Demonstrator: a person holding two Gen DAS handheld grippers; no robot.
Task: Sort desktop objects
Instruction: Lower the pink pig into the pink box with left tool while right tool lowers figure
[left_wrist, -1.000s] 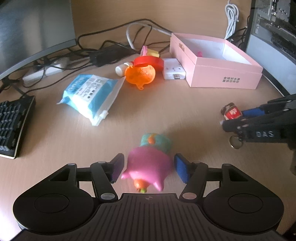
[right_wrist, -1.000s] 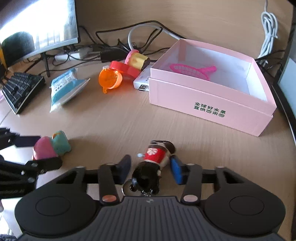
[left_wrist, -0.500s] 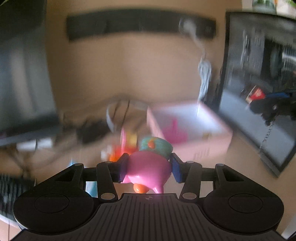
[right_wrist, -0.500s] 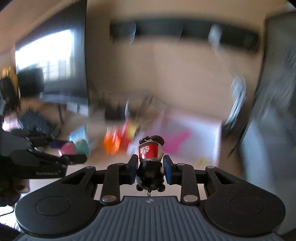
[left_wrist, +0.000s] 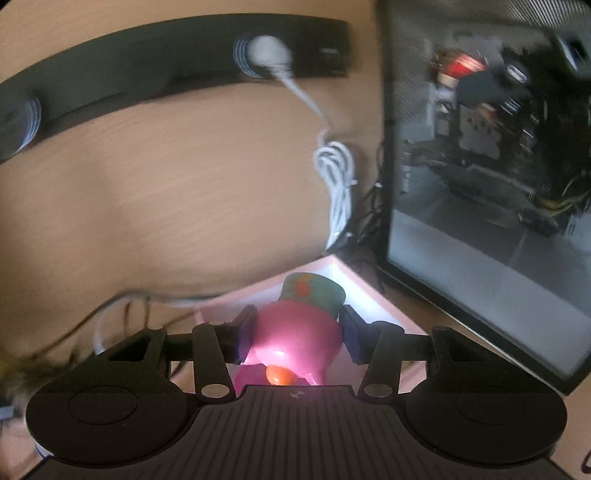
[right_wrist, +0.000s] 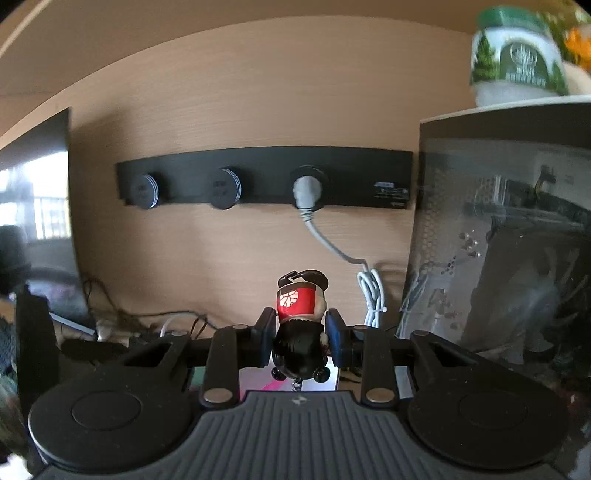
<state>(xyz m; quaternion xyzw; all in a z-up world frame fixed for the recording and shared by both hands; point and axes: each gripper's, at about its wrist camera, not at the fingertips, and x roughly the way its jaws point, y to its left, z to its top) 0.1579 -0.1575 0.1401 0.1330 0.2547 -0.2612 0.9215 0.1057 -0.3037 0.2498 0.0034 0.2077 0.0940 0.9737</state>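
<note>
My left gripper (left_wrist: 293, 334) is shut on a pink toy pig with a teal hat (left_wrist: 295, 332) and holds it in the air above the pink box (left_wrist: 364, 291), whose far corner shows behind it. My right gripper (right_wrist: 300, 338) is shut on a small black and red figurine keychain (right_wrist: 299, 325) and holds it high, level with the wall. A strip of the pink box (right_wrist: 255, 382) shows below the figurine. The right gripper with its red figurine (left_wrist: 461, 70) appears blurred at the upper right of the left wrist view.
A black socket strip (right_wrist: 266, 175) is on the wooden wall with a white plug and coiled cable (right_wrist: 371, 291). A glass-sided computer case (right_wrist: 506, 240) stands at the right, with a green and white cup (right_wrist: 517, 62) on top. A monitor (right_wrist: 33, 206) and cables are at the left.
Both grippers closed on their toys on the desk and lifted them. They have since risen further and moved over the pink box; the desk has dropped out of view.
</note>
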